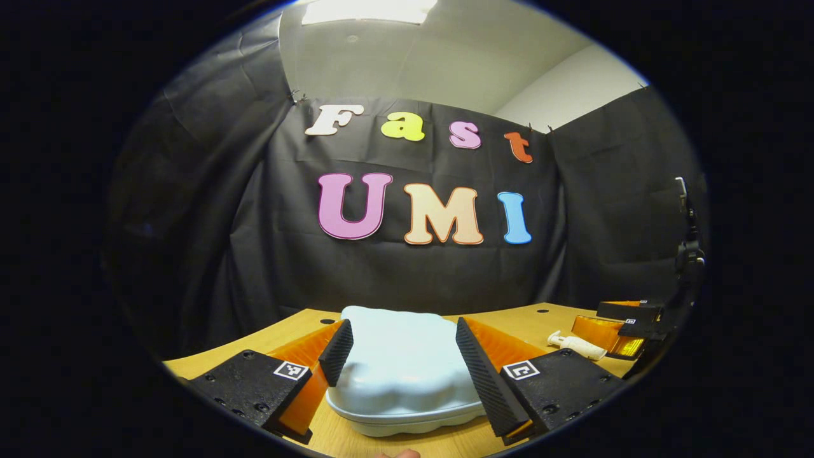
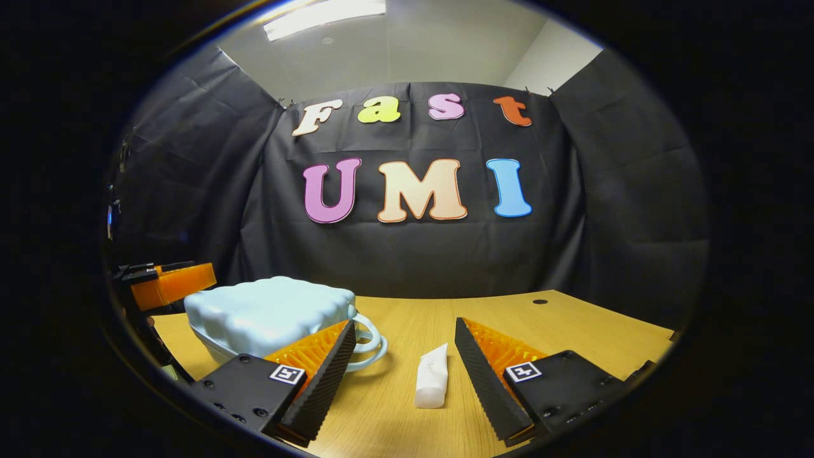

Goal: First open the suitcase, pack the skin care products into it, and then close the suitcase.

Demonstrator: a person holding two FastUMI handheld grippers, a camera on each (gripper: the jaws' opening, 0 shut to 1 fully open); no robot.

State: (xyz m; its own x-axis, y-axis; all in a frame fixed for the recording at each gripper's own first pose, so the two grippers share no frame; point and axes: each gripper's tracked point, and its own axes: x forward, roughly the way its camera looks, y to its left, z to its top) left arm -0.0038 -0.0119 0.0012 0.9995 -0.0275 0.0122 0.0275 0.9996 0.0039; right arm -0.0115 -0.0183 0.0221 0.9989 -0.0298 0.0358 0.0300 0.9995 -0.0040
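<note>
Light wood worktop (image 2: pixel 572 318), pale grain, round holes near far edge; carries all items below.

Item 1. Suitcase (image 1: pixel 400 362): pale blue hard shell, lobed/scalloped outline, lid shut on base. In left gripper view it lies centre-front on worktop, betw. the two fingers. In right gripper view the suitcase (image 2: pixel 267 312) sits at left, its loop handle facing toward the tube. No writing legible on shell.

Item 2. Left gripper (image 1: pixel 404 356): held low and level over near edge of worktop, pointing at back wall. Jaws open wide, one finger each side of suitcase; contact w/ shell cannot be told. Square black-and-white marker tag on each finger block. From right gripper view the left gripper (image 2: pixel 168 286) shows at far left, beside/behind suitcase.

Item 3. Right gripper (image 2: pixel 407 369): low, level, pointing at back wall. Jaws open wide, gripping nothing; tube lies on worktop betw. the fingers, nearer the right-hand one, apart from both. Marker tag on each block. In left gripper view the right gripper (image 1: pixel 626 327) is at far right, just beside pump bottle.

Item 4. Tube (image 2: pixel 432 381): white squeeze tube, lying flat, cap end toward camera. Faint print, not legible.

Item 5. Pump bottle (image 1: pixel 575 345): small, white, on its side on worktop, right of suitcase. Label not legible.
</note>
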